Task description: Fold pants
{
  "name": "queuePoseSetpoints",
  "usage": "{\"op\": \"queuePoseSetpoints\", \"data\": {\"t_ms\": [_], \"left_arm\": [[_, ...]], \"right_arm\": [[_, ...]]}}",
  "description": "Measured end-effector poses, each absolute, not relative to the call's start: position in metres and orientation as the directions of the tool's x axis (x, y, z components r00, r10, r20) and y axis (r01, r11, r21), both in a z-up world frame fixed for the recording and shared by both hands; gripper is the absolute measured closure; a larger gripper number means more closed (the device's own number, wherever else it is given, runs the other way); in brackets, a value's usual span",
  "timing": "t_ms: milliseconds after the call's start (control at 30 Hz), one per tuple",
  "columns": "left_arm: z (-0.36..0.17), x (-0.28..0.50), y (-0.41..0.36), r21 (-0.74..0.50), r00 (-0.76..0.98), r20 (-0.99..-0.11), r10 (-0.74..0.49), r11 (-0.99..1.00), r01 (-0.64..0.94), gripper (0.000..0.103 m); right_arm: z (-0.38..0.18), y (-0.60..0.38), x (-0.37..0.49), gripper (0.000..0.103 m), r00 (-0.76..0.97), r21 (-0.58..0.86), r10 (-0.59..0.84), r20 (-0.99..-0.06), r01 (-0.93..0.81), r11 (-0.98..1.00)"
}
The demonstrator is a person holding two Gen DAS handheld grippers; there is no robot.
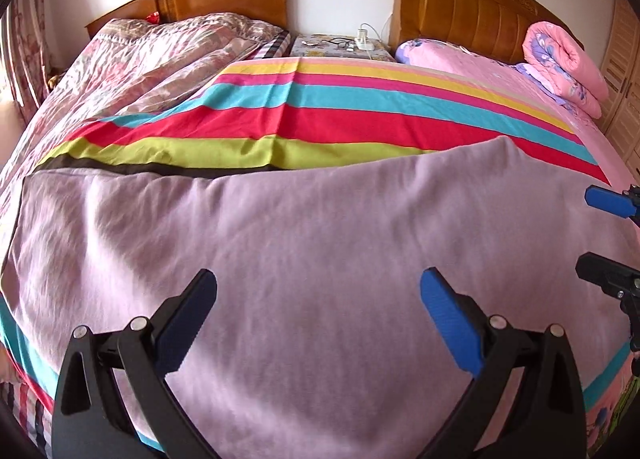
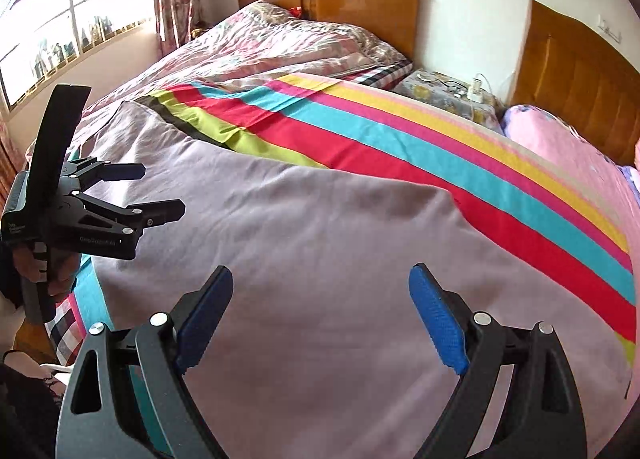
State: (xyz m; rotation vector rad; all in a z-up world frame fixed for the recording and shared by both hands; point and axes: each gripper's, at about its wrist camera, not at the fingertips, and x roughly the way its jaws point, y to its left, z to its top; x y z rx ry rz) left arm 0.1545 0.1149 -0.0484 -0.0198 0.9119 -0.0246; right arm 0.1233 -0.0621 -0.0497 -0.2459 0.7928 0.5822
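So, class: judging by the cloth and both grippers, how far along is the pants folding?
Done: the mauve pants lie spread flat on the striped sheet. In hand: nothing; left gripper and right gripper hover with jaws open. Left: further folds, if needed.

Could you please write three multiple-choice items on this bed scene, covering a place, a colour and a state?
1. Where do the pants lie?
A. On the striped sheet
B. On the floor
C. On the nightstand

2. What colour are the pants?
A. Green
B. Pale purple
C. Black

3. How does the right gripper stand?
A. Shut on the pants
B. Open, holding nothing
C. Shut on a pillow

Answers:
1 A, the sheet's stripes show beyond the pants.
2 B, the cloth is plain pale purple.
3 B, its fingers are spread apart above the cloth.
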Motion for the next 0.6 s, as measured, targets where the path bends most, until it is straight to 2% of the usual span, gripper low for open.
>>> {"op": "queuePoseSetpoints", "data": {"t_ms": [233, 333, 467, 600], "left_arm": [[-0.057, 0.134, 0.192, -0.073, 0.612, -0.791, -0.001, 0.993, -0.094, 0.001], [-0.062, 0.123, 0.219, -0.096, 0.61, -0.792, 0.009, 0.986, -0.14, 0.001], [-0.062, 0.104, 0.246, -0.125, 0.621, -0.783, 0.012, 0.976, -0.177, 0.001], [-0.054, 0.085, 0.266, -0.162, 0.653, -0.758, -0.002, 0.969, -0.185, 0.001]], "right_arm": [[-0.062, 0.039, 0.15, 0.016, 0.479, 0.011, 0.443, -0.758, -0.669, 0.743], [-0.076, 0.066, 0.167, 0.016, 0.456, 0.011, 0.42, -0.785, -0.667, 0.745], [-0.094, 0.084, 0.189, 0.016, 0.46, -0.022, 0.322, -0.827, -0.6, 0.8], [-0.085, 0.092, 0.187, 0.016, 0.468, 0.046, 0.382, -0.797, -0.584, 0.811]]}}
